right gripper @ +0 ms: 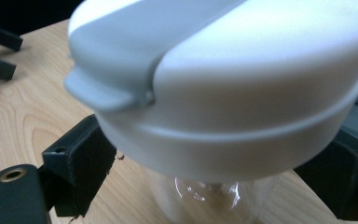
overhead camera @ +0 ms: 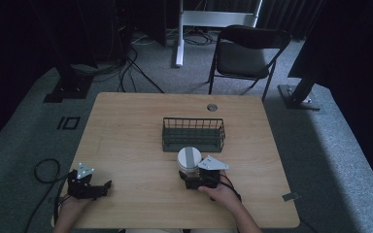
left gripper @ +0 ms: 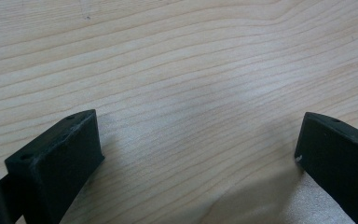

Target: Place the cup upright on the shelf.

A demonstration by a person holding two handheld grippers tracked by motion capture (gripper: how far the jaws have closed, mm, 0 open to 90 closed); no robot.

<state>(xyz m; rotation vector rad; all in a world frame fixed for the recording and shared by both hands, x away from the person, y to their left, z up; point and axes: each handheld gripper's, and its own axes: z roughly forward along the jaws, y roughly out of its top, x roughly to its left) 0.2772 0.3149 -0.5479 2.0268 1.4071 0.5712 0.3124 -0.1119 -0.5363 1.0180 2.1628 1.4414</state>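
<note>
We see a wooden table (overhead camera: 126, 141) from above, with a person's two hands coming in over its near edge, each holding a two-jaw gripper. The right gripper (overhead camera: 190, 180) sits a little right of the middle of the near half of the table, and its jaws stand on either side of a clear bottle with a white lid (overhead camera: 189, 158). In the right gripper view the bottle (right gripper: 223, 93) is very close: its broad white lid with a grey flip tab is above the jaws, and the clear body below passes between them. The left-hand jaw in that view lies against or just beside the bottle under the lid's rim, and the other jaw is dark and half hidden behind the lid, so we cannot tell whether the jaws press the bottle or merely flank it. The bottle stands upright on the table, just in front of a dark wire basket (overhead camera: 193, 134) that sits near the table's centre, toward the far edge.

The left gripper (overhead camera: 102, 188) rests near the table's near-left corner, well apart from the bottle. In the left gripper view its jaws are spread wide with bare wood grain between them, holding nothing. A small round grommet (overhead camera: 212, 107) is set in the table by the far edge
</note>
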